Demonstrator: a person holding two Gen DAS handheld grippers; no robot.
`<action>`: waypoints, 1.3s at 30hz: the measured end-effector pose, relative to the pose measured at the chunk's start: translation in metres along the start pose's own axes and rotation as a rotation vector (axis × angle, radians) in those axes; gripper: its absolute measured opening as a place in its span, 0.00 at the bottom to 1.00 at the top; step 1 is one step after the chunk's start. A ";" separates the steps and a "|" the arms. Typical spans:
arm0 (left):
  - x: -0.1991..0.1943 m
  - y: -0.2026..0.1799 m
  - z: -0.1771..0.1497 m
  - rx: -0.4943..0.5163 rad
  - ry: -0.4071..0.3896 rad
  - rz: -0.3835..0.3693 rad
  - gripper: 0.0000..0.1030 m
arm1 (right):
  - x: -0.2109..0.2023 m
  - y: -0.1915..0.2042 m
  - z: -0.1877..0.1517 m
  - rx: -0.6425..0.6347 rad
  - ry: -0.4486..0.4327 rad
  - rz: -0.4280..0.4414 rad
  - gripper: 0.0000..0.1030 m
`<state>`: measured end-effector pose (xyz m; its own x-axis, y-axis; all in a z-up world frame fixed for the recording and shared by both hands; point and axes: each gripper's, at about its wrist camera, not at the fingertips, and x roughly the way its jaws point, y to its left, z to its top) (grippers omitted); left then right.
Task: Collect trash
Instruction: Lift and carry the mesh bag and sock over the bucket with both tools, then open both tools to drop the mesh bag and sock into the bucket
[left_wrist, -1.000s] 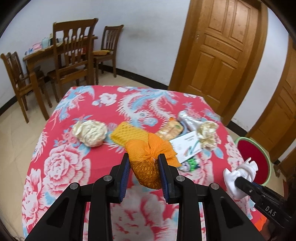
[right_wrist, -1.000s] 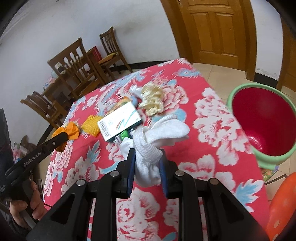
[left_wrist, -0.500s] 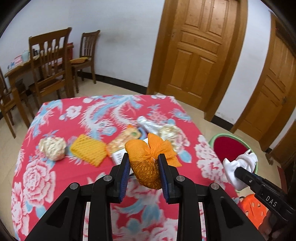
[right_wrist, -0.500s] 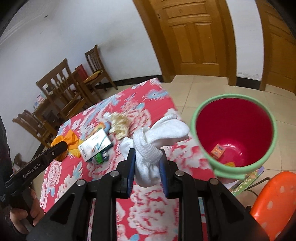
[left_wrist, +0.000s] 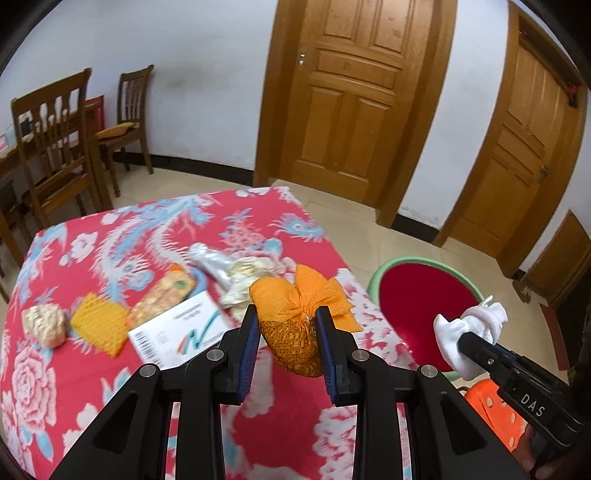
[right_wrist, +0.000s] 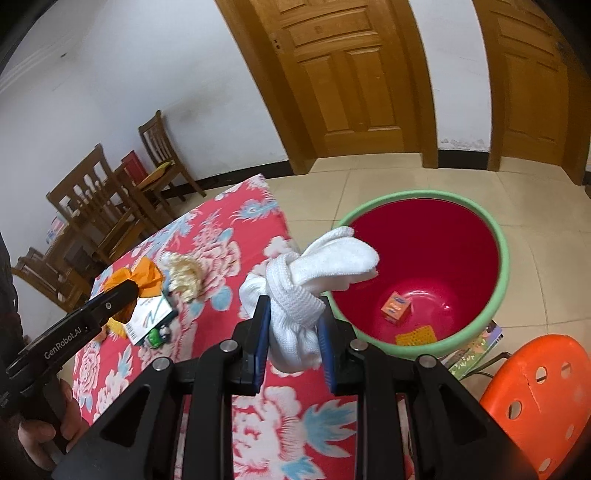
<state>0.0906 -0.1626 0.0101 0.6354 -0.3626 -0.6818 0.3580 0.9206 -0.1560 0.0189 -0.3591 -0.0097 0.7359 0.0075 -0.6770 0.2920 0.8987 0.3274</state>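
Trash held: orange mesh bundle (left_wrist: 291, 332) clamped in left gripper (left_wrist: 286, 345); knotted white sock (right_wrist: 295, 310) clamped in right gripper (right_wrist: 293, 321).
Position: both over desk (right_wrist: 295, 417) edge.
Bin (right_wrist: 498, 295): beside desk.
Advice: carry each fully past the green rim, then release.

Both tongs, left (left_wrist: 286, 345) and right (right_wrist: 293, 325): black frames, blue pads, silver screws; white "GenRobot.AI" and "DAS" lettering.
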 end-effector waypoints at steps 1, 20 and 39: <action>0.004 -0.005 0.001 0.007 0.005 -0.006 0.30 | -0.001 -0.005 0.000 0.006 0.000 -0.004 0.26; 0.073 -0.096 0.008 0.129 0.112 -0.097 0.30 | 0.020 -0.091 0.007 0.132 0.050 -0.096 0.27; 0.127 -0.144 -0.004 0.197 0.225 -0.120 0.39 | 0.049 -0.138 0.007 0.221 0.105 -0.123 0.36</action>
<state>0.1171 -0.3403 -0.0567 0.4211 -0.4056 -0.8112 0.5608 0.8194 -0.1185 0.0188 -0.4853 -0.0836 0.6224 -0.0401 -0.7817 0.5103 0.7781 0.3663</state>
